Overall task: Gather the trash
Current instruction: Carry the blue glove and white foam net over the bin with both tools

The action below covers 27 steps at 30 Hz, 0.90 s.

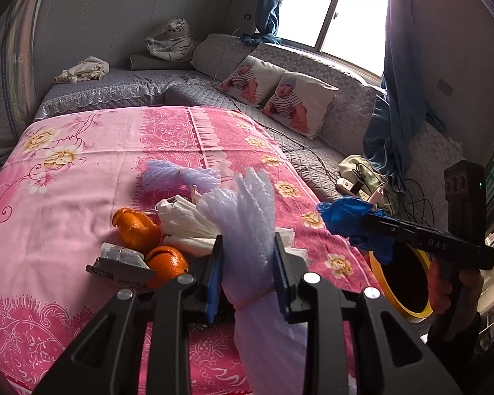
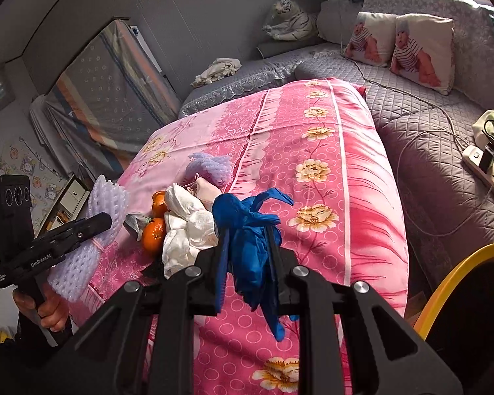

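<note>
Already both tongs are loaded: the left gripper (image 1: 247, 260) is clamped on a white foam fruit net (image 1: 247, 210), the right gripper (image 2: 247, 256) on a crumpled blue glove (image 2: 250, 230), both above the pink bedspread (image 2: 362, 171). Beside the bed waits the yellow-rimmed bin (image 1: 405, 279). Orange peel (image 1: 138, 227) and tissues (image 1: 187, 220) remain. The limp glove, pinched loosely, could slip out short of the bin.
</note>
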{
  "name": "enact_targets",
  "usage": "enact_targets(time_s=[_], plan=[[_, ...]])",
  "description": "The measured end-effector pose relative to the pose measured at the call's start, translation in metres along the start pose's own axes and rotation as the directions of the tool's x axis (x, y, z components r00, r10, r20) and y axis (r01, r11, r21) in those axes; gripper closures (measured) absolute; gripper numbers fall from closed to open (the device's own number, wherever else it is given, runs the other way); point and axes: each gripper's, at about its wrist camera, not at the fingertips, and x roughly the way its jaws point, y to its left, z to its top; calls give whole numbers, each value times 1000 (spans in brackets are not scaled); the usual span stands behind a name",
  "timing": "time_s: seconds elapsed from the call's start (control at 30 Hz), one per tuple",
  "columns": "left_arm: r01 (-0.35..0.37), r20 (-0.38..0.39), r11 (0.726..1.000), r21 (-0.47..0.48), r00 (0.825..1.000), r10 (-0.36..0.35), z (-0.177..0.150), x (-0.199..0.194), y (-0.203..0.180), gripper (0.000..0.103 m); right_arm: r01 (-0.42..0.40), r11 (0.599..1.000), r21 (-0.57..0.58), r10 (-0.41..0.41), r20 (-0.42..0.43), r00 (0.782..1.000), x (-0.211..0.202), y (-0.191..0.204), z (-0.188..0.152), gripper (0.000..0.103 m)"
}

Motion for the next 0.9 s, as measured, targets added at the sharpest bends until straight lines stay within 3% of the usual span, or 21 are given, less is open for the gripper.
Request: enact_targets(time_s=[0.47, 0.9], plan=[[93, -44, 991, 92, 995, -89, 2, 21, -55, 77, 119, 986, 119, -129, 81, 988, -49, -51, -4, 84], [206, -121, 959, 194, 975, -185, 7, 54, -125, 77, 253, 950, 181, -274, 104, 956, -91, -91, -14, 84]])
